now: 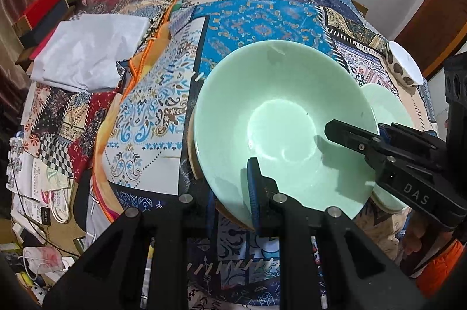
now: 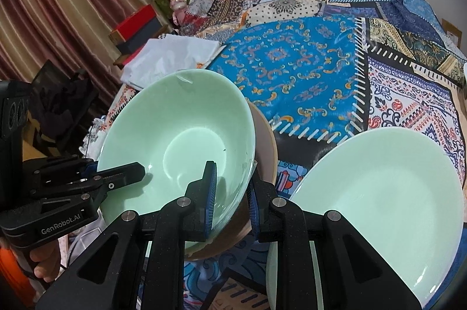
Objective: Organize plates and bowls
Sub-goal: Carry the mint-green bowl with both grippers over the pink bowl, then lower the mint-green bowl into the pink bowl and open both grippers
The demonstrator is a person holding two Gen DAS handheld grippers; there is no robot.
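A large mint-green bowl (image 1: 280,117) (image 2: 181,132) sits inside a tan bowl (image 2: 264,143) on the patchwork tablecloth. My left gripper (image 1: 230,187) is shut on the green bowl's near rim, one blue pad inside. My right gripper (image 2: 230,199) is shut on the same bowl's rim from the other side; it shows in the left wrist view (image 1: 344,132). The left gripper shows in the right wrist view (image 2: 128,172). A mint-green plate (image 2: 379,205) (image 1: 385,105) lies to the right of the bowls.
A white bowl with brown spots (image 1: 404,66) stands at the table's far right. Folded white cloth (image 1: 87,53) (image 2: 172,56) lies at the left. The table's left edge drops to cluttered boxes and bags (image 1: 43,193).
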